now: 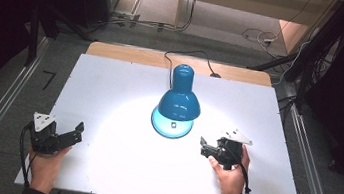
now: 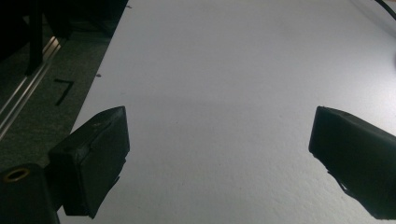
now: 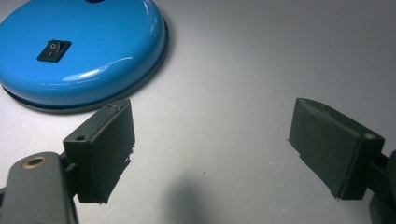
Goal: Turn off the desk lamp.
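A blue desk lamp (image 1: 178,100) stands at the middle of the white surface (image 1: 111,84), slightly toward the far side, its shade bent down over its round base (image 3: 93,56) and throwing a bright pool of light onto the surface. The lamp looks already switched on; the black rocker switch (image 3: 53,50) sits on top of the base. The right gripper (image 1: 209,149) rests near the base, just to its right and nearer the person, fingers (image 3: 100,149) spread wide and empty. The left gripper (image 1: 71,134) lies well apart at the near left, fingers (image 2: 91,158) likewise released over bare surface. Judging by this, either the switching is done or a press on the switch is still to come; neither gripper touches the lamp.
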The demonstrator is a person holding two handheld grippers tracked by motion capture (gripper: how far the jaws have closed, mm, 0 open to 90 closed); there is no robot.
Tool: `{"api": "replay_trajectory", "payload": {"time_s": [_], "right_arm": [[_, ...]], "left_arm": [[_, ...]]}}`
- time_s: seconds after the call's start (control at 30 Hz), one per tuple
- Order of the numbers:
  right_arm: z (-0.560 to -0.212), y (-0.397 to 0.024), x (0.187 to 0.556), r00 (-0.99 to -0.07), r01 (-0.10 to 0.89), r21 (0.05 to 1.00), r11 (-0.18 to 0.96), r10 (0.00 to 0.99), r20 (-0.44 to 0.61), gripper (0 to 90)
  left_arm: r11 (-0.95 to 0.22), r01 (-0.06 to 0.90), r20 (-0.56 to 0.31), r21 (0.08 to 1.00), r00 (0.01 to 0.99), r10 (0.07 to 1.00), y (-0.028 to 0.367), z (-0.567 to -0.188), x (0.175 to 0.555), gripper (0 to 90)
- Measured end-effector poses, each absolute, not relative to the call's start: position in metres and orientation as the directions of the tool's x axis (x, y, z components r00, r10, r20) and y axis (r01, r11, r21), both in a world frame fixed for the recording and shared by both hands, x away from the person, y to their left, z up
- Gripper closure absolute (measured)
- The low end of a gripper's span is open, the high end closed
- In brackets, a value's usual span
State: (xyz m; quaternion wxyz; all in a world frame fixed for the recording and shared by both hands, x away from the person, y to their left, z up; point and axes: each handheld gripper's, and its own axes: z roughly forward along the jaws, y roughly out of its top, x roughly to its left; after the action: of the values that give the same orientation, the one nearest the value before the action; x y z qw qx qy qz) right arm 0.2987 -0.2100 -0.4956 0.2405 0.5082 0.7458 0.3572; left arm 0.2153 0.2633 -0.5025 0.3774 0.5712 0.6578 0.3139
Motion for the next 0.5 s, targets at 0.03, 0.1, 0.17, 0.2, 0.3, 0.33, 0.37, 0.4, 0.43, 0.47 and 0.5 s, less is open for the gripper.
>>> {"api": "replay_trajectory", "payload": {"time_s": [0.03,0.1,0.17,0.2,0.3,0.33,0.37,0.4,0.43,0.47,0.5], "right_arm": [[-0.496,-0.209,0.299,-0.369,0.589,0.774,0.23,0.929,0.005,12.8],[-0.497,-0.206,0.299,-0.374,0.592,0.771,0.232,0.928,0.008,12.8],[-0.498,-0.202,0.3,-0.381,0.591,0.771,0.238,0.925,0.006,12.8],[-0.498,-0.202,0.3,-0.381,0.591,0.771,0.238,0.925,0.006,12.8],[-0.499,-0.199,0.301,-0.383,0.591,0.771,0.238,0.924,0.009,12.8],[-0.499,-0.197,0.301,-0.384,0.59,0.771,0.239,0.923,0.008,12.8],[-0.5,-0.196,0.302,-0.388,0.587,0.772,0.244,0.922,0.004,12.8],[-0.5,-0.195,0.302,-0.387,0.589,0.771,0.242,0.922,0.006,12.8],[-0.5,-0.192,0.303,-0.39,0.587,0.771,0.246,0.921,0.003,12.9],[-0.5,-0.192,0.303,-0.39,0.587,0.771,0.246,0.921,0.003,12.9],[-0.5,-0.191,0.303,-0.39,0.585,0.772,0.248,0.921,-0.001,12.9]], "left_arm": [[0.151,0.514,-0.138,0.844,-0.063,0.988,0.263,-0.503,0.215,5.6],[0.15,0.514,-0.137,0.845,-0.062,0.989,0.263,-0.503,0.215,5.6],[0.151,0.514,-0.139,0.844,-0.062,0.988,0.263,-0.503,0.215,5.6],[0.15,0.514,-0.138,0.845,-0.062,0.989,0.263,-0.503,0.215,5.6],[0.15,0.515,-0.138,0.844,-0.061,0.989,0.263,-0.503,0.215,5.6],[0.149,0.515,-0.137,0.844,-0.061,0.989,0.263,-0.503,0.215,5.6],[0.15,0.515,-0.138,0.844,-0.061,0.989,0.263,-0.503,0.216,5.6],[0.151,0.516,-0.139,0.843,-0.061,0.988,0.263,-0.503,0.216,5.6],[0.151,0.515,-0.139,0.844,-0.062,0.988,0.263,-0.503,0.216,5.6],[0.151,0.514,-0.139,0.844,-0.062,0.988,0.263,-0.503,0.215,5.6],[0.151,0.515,-0.139,0.844,-0.062,0.988,0.263,-0.503,0.215,5.6]]}}
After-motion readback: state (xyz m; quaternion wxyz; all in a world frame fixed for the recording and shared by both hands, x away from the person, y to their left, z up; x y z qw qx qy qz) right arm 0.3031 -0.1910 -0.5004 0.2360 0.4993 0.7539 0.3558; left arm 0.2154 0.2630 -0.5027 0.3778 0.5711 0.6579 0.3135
